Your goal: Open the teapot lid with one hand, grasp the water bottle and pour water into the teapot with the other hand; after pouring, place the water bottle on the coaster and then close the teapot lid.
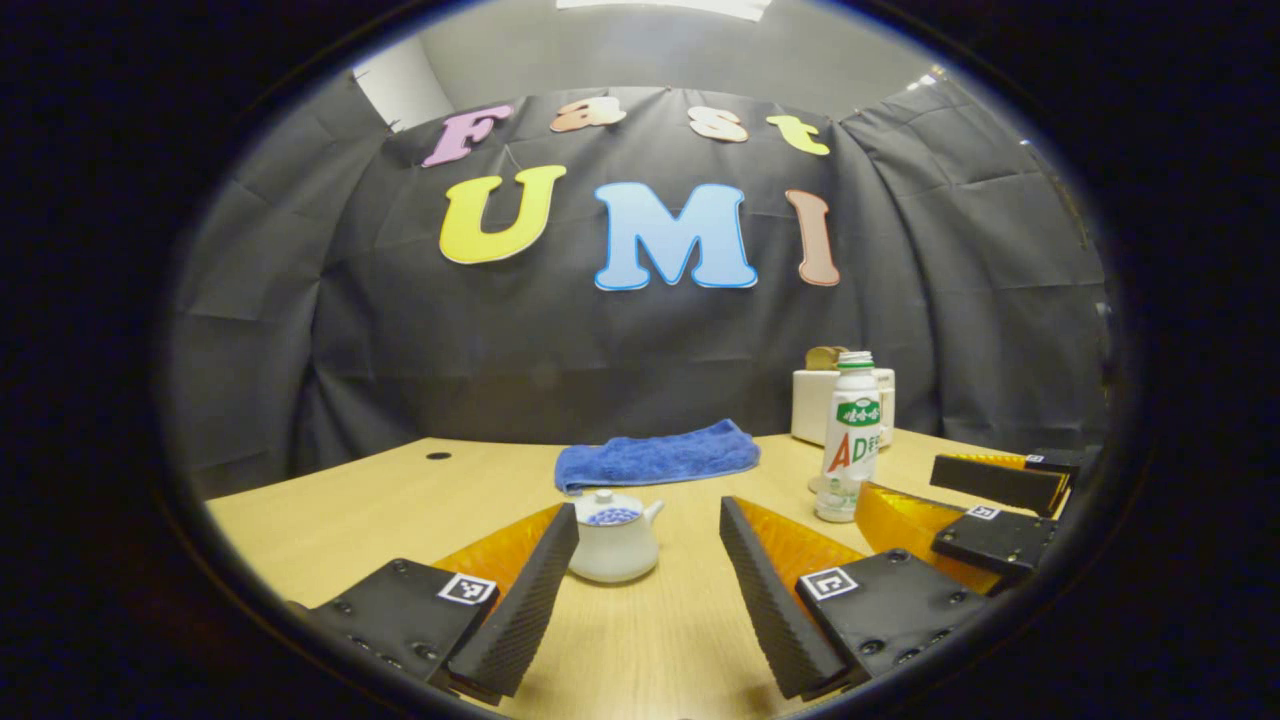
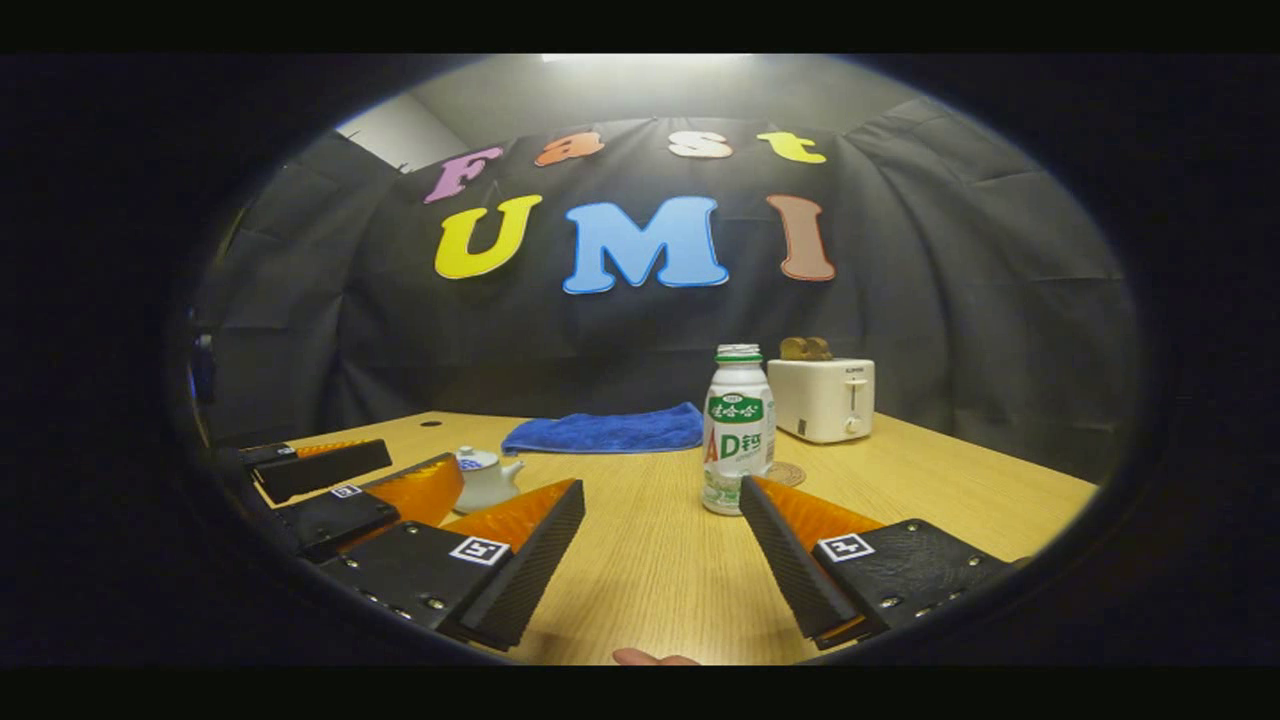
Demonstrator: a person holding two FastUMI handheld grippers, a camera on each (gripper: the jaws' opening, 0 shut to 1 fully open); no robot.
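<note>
While both hand-held grippers (image 1: 648, 575) (image 2: 662, 550) gape, a wooden table (image 2: 950, 480) fronts black cloth (image 2: 950, 300).

On the counter (image 1: 350, 500), the teapot (image 1: 613, 537) sits just ahead of the left tool (image 1: 648, 570), between its spread fingers, lid on. The towel (image 1: 655, 455) lies beyond it. The water bottle (image 2: 738, 428) stands upright ahead of the right tool (image 2: 662, 545), the coaster (image 2: 787, 473) just behind it, the toaster (image 2: 822, 398) farther back.
</note>
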